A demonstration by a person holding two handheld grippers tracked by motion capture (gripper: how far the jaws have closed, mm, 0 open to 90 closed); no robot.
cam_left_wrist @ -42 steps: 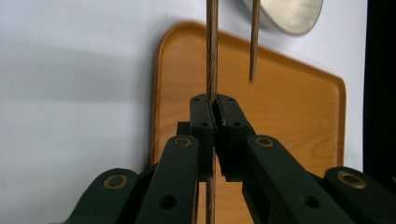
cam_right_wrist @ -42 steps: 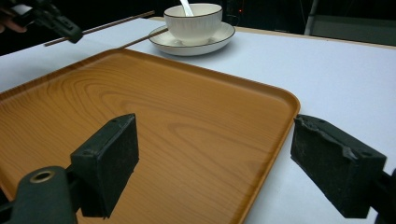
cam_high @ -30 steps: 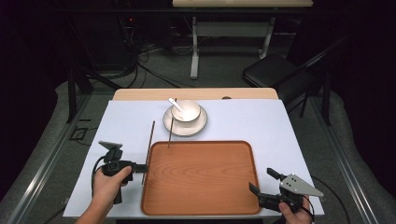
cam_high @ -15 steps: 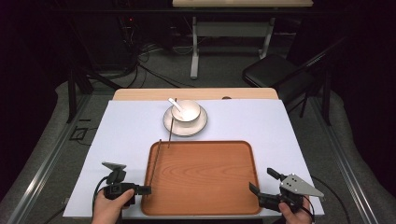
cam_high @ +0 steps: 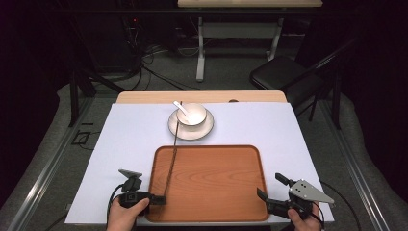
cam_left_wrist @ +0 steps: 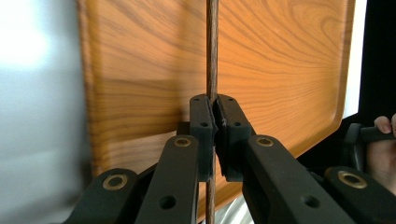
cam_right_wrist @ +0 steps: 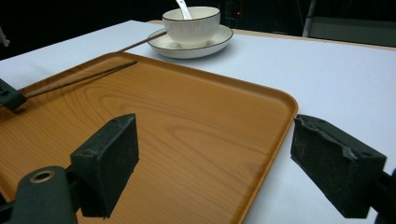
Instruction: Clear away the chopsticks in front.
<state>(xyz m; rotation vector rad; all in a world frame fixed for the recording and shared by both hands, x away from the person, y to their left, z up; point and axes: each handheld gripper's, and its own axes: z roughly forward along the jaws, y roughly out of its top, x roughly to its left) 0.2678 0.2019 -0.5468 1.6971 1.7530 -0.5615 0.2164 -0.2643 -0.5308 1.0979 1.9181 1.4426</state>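
Left hand-held gripper (cam_left_wrist: 214, 122) clamping chopstick (cam_high: 171, 153) (over tray (cam_high: 226, 202))

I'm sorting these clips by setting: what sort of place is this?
Probably a lab or studio recording bay, not a dining room: a table under a white sheet stands on grey carpet, with dark surroundings, loose floor cables and a folding chair behind.

From above I see my left gripper (cam_high: 159, 198) at the near-left corner of the wooden tray (cam_high: 216, 192), clamped on the near end of a thin dark stick (cam_high: 172, 156). The stick runs away over the tray's left part toward the saucer (cam_high: 190, 126) carrying a white bowl (cam_high: 192, 114) with a spoon (cam_high: 180, 107). My right gripper (cam_high: 272, 186) sits at the tray's near-right corner, jaws apart, on the white-covered counter (cam_high: 130, 134).
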